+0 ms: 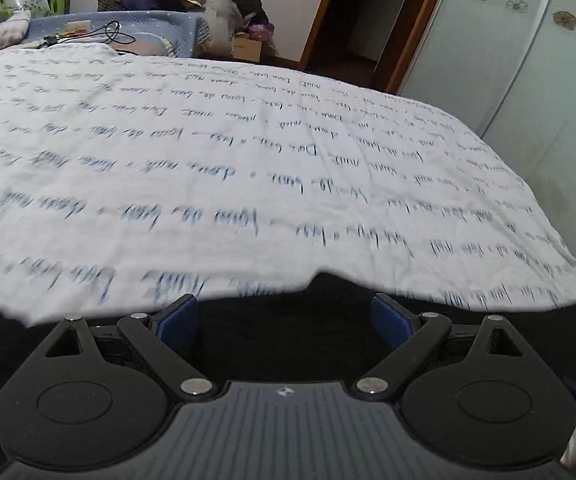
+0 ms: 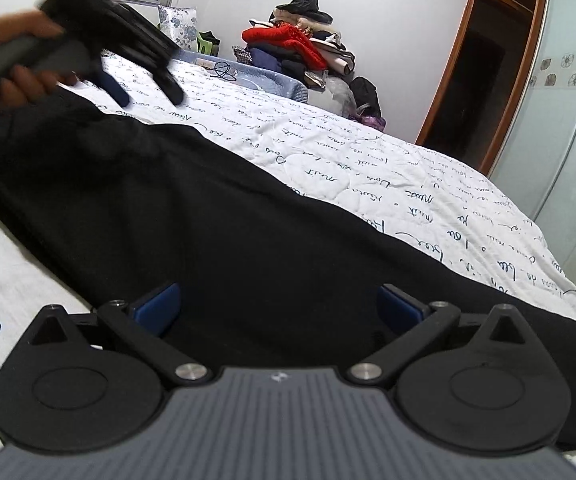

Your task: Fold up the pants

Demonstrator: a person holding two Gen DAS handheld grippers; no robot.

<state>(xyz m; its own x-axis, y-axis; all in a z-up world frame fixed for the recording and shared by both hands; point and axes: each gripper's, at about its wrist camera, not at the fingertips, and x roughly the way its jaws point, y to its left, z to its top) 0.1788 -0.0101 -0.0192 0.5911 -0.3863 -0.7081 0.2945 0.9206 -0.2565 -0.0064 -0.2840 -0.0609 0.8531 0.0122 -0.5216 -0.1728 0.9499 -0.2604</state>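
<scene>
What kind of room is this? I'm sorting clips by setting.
Most likely a bedroom: a bed under a quilt printed with script, a pillow by the wall, and a clothes pile beside a doorway.

I see the black pants (image 2: 215,216) lying flat on the white quilt (image 2: 428,208) with blue writing, spread as one long dark band from the far left to the near right; their near edge lies under my view
</scene>
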